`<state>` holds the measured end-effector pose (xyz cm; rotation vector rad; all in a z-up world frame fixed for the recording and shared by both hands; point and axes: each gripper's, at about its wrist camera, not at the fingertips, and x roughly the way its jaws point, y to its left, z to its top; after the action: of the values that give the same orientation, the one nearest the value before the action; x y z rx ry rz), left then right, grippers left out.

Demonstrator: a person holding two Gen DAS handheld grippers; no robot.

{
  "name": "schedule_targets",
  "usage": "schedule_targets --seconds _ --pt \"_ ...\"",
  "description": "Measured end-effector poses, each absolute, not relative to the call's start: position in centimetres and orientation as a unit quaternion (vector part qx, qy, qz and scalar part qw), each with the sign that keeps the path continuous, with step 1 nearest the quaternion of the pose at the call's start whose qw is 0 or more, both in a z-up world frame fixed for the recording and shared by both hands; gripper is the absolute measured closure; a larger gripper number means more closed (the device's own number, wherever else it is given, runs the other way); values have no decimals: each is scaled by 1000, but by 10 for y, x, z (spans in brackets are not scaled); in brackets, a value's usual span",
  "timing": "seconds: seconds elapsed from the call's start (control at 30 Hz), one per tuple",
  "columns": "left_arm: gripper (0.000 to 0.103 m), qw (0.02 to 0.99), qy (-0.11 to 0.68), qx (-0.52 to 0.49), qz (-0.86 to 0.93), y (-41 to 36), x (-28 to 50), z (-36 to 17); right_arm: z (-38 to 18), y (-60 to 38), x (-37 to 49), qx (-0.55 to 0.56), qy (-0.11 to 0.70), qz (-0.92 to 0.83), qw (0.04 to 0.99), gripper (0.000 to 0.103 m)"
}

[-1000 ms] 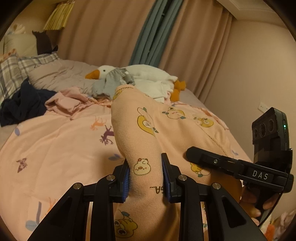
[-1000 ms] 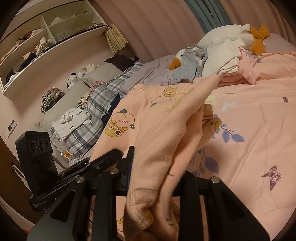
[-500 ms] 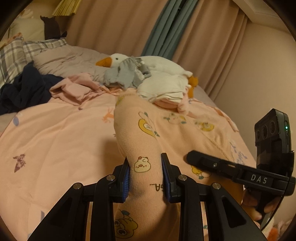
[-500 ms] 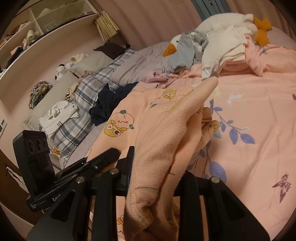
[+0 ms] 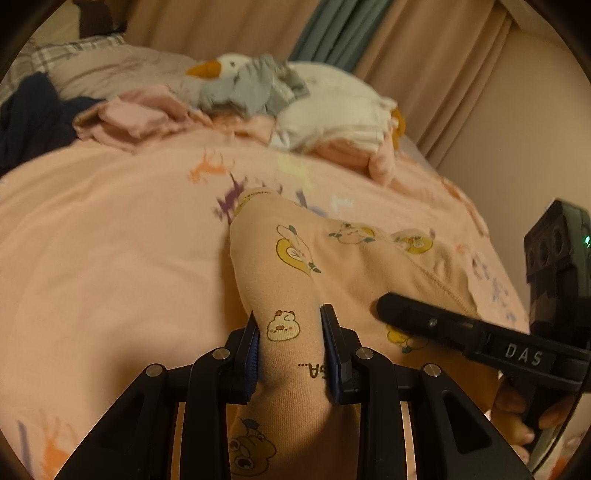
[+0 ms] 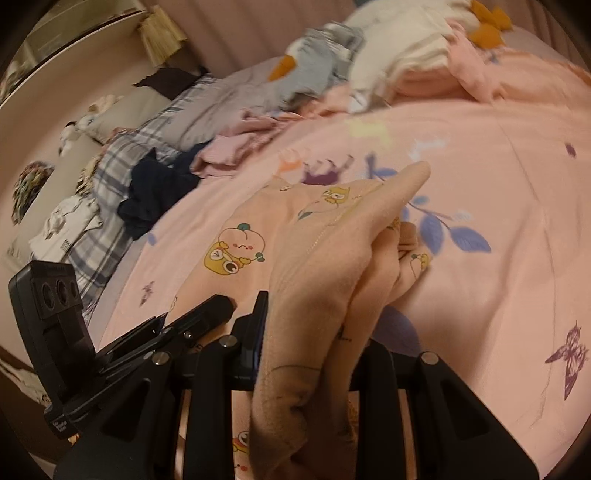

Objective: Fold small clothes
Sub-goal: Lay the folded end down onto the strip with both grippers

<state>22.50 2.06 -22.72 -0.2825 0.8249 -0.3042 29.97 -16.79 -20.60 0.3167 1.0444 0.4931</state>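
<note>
A small peach garment (image 5: 295, 258) printed with cartoon animals stretches between both grippers, low over the pink bedspread (image 5: 110, 240). My left gripper (image 5: 291, 332) is shut on one bunched edge of it, blue pads pressing both sides. My right gripper (image 6: 314, 332) is shut on the other edge of the peach garment (image 6: 317, 236), which drapes over and hides its right finger. The far part of the garment lies on the bedspread (image 6: 498, 177). The right gripper's body (image 5: 480, 332) shows at the right of the left wrist view, and the left gripper's body (image 6: 110, 354) at the lower left of the right wrist view.
A plush goose (image 5: 229, 70) draped with grey cloth, a stack of white folded clothes (image 5: 340, 118) and crumpled pink clothes (image 5: 129, 118) lie at the far end of the bed. A dark navy garment (image 6: 155, 188) and plaid bedding (image 6: 110, 177) sit at the left. Curtains (image 5: 332, 33) hang behind.
Both grippers have come down and forward toward the bedspread with the garment; the goose and clothes pile now sit higher in both views. Grips unchanged.
</note>
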Motion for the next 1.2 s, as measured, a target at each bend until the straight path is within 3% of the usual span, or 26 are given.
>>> schedule_targets --seconds 0.43,1.2 --pt "74 886 433 -103 -130 8 231 -247 -242 -179 300 148 522 211 813 76" --pt "70 882 447 -84 -120 4 236 -252 -256 -189 297 167 535 209 801 74"
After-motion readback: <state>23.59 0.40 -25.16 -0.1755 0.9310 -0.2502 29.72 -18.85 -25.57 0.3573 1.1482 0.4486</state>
